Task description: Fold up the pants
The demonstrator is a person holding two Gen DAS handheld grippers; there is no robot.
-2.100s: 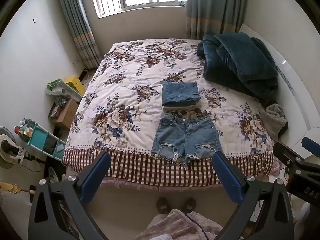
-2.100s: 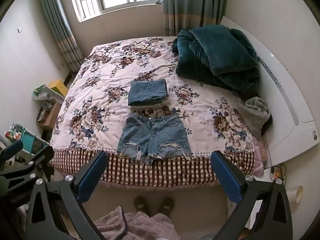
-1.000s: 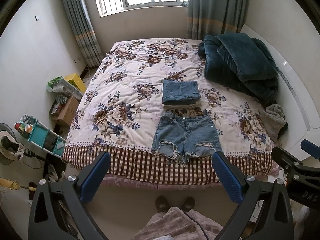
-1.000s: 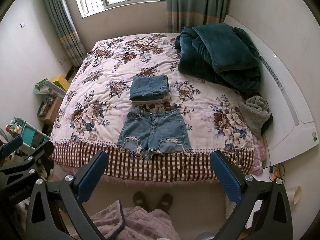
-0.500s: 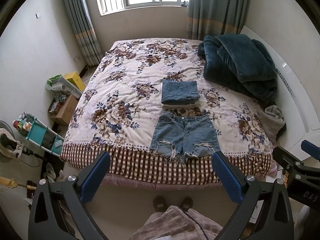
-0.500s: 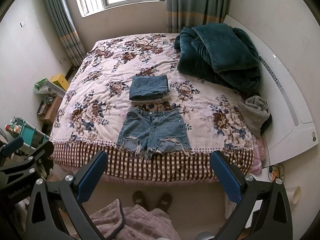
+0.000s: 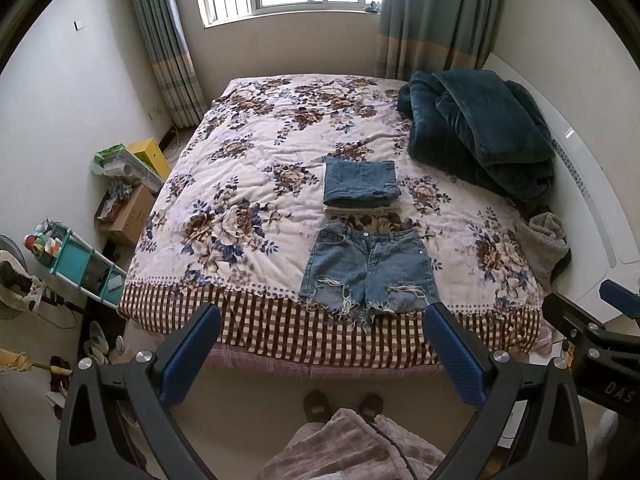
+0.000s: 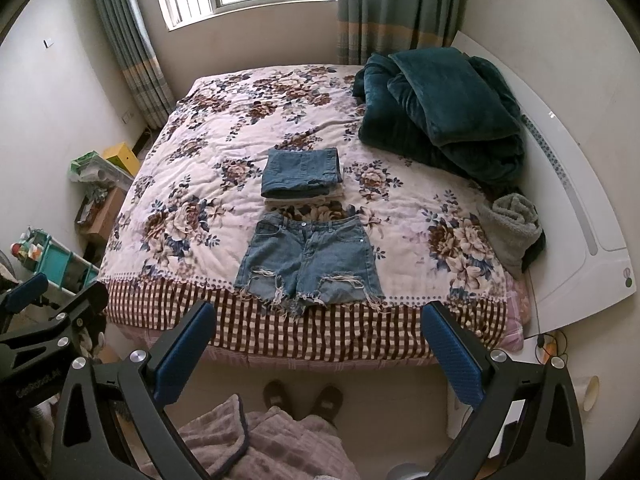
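Light-blue ripped denim shorts [image 7: 368, 266] lie flat, waistband away from me, at the near edge of the floral bedspread [image 7: 240, 184]; they also show in the right wrist view [image 8: 308, 258]. Just beyond them sits a stack of folded jeans [image 7: 360, 184], also in the right wrist view [image 8: 302, 174]. My left gripper [image 7: 320, 350] is open and empty, held high above the floor short of the bed. My right gripper [image 8: 318, 350] is open and empty, likewise short of the bed.
A heap of dark teal blankets [image 7: 480, 132] lies at the bed's far right, and a grey towel [image 7: 546, 240] by the white headboard [image 8: 572, 216]. A teal shelf cart [image 7: 76, 264] and boxes [image 7: 128, 212] stand left of the bed. My feet [image 7: 340, 404] are on the floor.
Both grippers have drifted slightly back and upward, so the bed sits a little lower and further in view. Both stay open. The shorts and the folded stack have not moved.
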